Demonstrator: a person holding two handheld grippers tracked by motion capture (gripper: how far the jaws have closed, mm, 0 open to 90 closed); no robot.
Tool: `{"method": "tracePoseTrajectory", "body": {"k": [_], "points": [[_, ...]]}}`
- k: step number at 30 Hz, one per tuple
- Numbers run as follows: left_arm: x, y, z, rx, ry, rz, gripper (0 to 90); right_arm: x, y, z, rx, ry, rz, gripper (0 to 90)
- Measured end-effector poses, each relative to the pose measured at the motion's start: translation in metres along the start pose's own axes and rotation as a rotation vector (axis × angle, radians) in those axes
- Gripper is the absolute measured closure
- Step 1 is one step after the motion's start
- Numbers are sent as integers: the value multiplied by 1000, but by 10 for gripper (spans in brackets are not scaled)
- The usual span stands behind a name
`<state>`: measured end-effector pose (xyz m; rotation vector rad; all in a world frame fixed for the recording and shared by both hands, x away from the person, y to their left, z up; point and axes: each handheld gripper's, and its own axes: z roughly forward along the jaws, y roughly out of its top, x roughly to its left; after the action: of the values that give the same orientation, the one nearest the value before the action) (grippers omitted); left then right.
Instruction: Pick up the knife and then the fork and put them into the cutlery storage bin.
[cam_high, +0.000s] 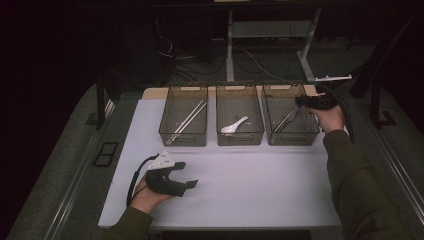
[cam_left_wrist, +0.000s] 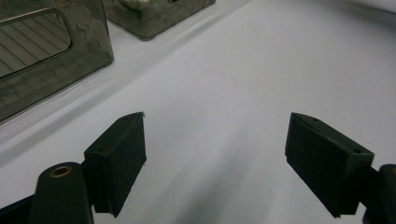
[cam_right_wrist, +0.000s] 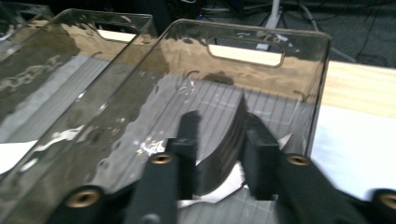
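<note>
The left gripper (cam_high: 186, 174) sat low on the white table (cam_high: 250, 190), jaws spread wide with nothing but bare surface between them, well apart from the bins. Moving across: the left bin (cam_high: 183, 122) held long metal chopsticks (cam_high: 187, 121), the middle bin (cam_high: 240, 122) a white spoon (cam_high: 234, 126). Then the right bin (cam_high: 291, 122), and here was the action: a slim metal utensil (cam_high: 287, 120) lay slanted on its floor, just below and left of the right gripper (cam_high: 300, 101), which hung at the bin's far right rim. Its jaws stood partly apart, and in the right gripper view nothing was visibly pinched between them. That utensil looked light, stiff and slick, probably prone to sliding on smooth plastic; a grip across its narrow shaft near the middle seemed the safest hold.
</note>
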<state>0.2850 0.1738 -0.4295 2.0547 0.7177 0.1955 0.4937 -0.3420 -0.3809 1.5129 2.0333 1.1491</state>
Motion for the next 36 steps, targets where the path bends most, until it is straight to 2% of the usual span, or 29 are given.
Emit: {"method": "tracePoseTrajectory", "body": {"k": [4,12,16,25,31,36], "points": [[0,0,0,-3,-2,1,190,-2,1,1,-12,-36,-16,514],[0,0,0,-3,0,-1,181,-2,4,-2,-31,-40,-18,395],[0,0,1,-4,4,-4,165,0,6,-8,-46,-27,-22,380],[0,0,1,-8,11,-4,125,19,1,-28,-72,68,-43,312],[1,1,0,-14,20,2,117,36,-12,-44,-85,130,-101,278],[0,0,-1,-18,22,9,81,46,-24,-54,-92,162,-103,261]]}}
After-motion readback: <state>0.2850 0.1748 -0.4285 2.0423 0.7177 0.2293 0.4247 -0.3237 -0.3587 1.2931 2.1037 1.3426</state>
